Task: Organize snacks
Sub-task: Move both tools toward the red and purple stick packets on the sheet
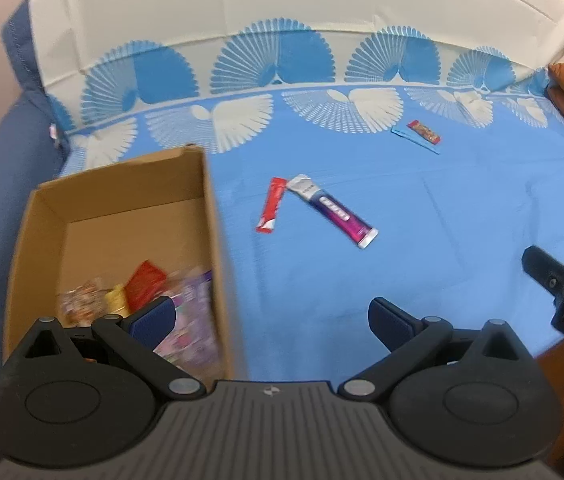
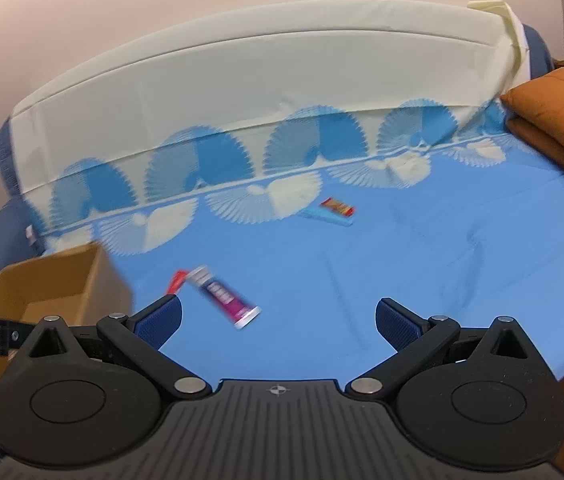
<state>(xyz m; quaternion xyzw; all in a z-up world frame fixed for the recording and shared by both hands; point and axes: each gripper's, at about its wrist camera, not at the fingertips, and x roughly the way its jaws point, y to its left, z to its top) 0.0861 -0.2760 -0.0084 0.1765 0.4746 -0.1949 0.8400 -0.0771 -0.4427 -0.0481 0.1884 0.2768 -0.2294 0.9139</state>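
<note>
Snacks scattered on a bed covered by a blue sheet [image 1: 422, 240] with white fan patterns. Left gripper [image 1: 271, 324]: jaws spread wide and empty, hovering over the right wall of a cardboard box [image 1: 211, 240] near the bed's left edge; blurred wrappers [image 1: 141, 296] lie in the box's near end. Right gripper [image 2: 277, 326]: jaws likewise spread, holding nothing, above the bare sheet near the front edge. Mid-bed, a red packet [image 1: 270, 211] and a purple packet [image 1: 332, 211] lie touching at their far ends. Farther back, towards the headboard [image 2: 241, 68], a small red bar [image 1: 424, 131] rests against a blue stick [image 1: 415, 140]. Orange cushion [image 2: 558, 120] at the right edge.
</note>
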